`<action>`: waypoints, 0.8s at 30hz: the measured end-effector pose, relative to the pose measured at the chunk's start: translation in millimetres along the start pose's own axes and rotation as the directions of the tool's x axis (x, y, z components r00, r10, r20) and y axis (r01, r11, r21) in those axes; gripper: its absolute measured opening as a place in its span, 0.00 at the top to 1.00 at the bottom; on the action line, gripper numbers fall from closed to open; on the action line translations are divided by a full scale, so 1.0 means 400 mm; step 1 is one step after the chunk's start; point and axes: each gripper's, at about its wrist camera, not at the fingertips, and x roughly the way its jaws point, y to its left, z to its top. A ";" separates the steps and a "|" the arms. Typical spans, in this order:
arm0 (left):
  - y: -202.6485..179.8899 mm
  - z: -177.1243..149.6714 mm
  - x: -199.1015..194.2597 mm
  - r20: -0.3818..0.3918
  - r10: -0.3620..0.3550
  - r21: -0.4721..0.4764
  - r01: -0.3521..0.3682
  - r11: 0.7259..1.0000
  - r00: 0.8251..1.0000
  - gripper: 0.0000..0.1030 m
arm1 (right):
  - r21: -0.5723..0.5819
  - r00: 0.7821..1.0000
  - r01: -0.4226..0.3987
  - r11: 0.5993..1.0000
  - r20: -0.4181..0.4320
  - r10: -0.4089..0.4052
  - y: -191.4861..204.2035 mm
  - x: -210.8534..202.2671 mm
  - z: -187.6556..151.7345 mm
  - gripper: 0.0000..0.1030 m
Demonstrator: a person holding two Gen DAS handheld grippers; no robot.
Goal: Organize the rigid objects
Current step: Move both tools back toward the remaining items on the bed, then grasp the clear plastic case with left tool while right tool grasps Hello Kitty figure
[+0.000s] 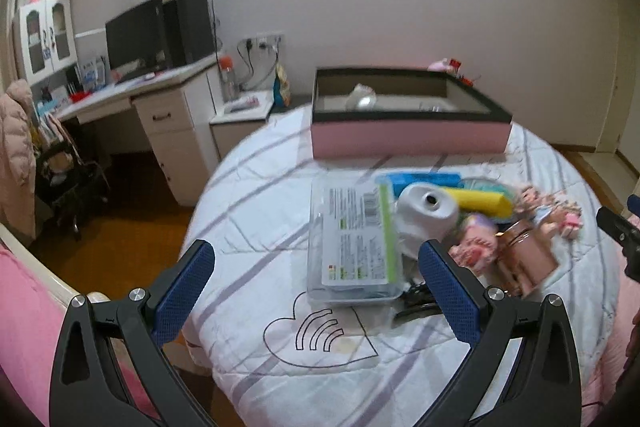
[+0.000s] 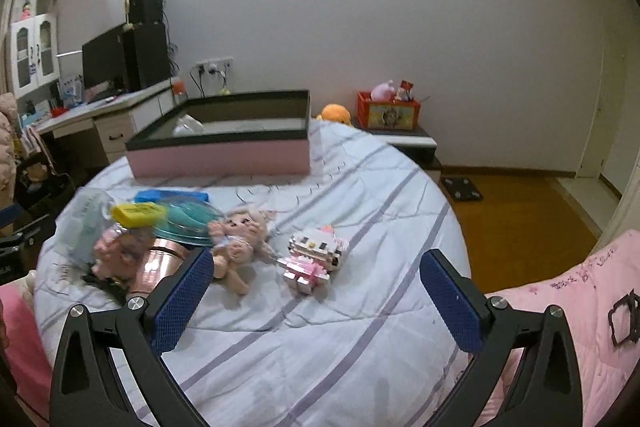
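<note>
A pink box with a black rim [image 1: 408,137] sits open on the bed's far side, also in the right wrist view [image 2: 220,153]; a pale object lies inside. Nearer is a pile: a clear plastic case [image 1: 354,247], a white camera-like object [image 1: 426,213], a yellow block [image 1: 480,203], a blue item [image 1: 424,181], a copper cup [image 1: 528,259] and dolls. The right wrist view shows the copper cup [image 2: 160,263], a plush doll [image 2: 236,243] and a pink-and-white brick figure [image 2: 312,255]. My left gripper [image 1: 316,263] is open, above the bed before the case. My right gripper [image 2: 318,271] is open, just short of the brick figure.
The bed has a white striped quilt [image 2: 320,347] with a pink blanket [image 2: 580,307] at the right. A desk with a monitor [image 1: 136,39] stands at the left. A nightstand with a red crate [image 2: 390,113] is beyond the bed. A scale [image 2: 460,189] lies on the wooden floor.
</note>
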 end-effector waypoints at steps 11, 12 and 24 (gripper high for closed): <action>-0.019 0.013 0.111 -0.071 0.000 0.023 0.002 1.000 0.997 0.06 | 0.066 0.993 0.005 0.998 -0.118 0.003 -0.042 0.110 -0.004 0.00; -0.015 0.012 0.114 -0.064 -0.012 0.008 0.012 1.000 0.998 0.19 | 0.078 0.992 0.010 0.997 -0.127 0.000 -0.047 0.118 -0.003 0.00; -0.008 0.011 0.123 -0.072 -0.045 0.009 0.046 0.999 0.996 0.39 | 0.069 0.967 0.003 0.998 -0.254 0.015 -0.043 0.224 0.012 0.13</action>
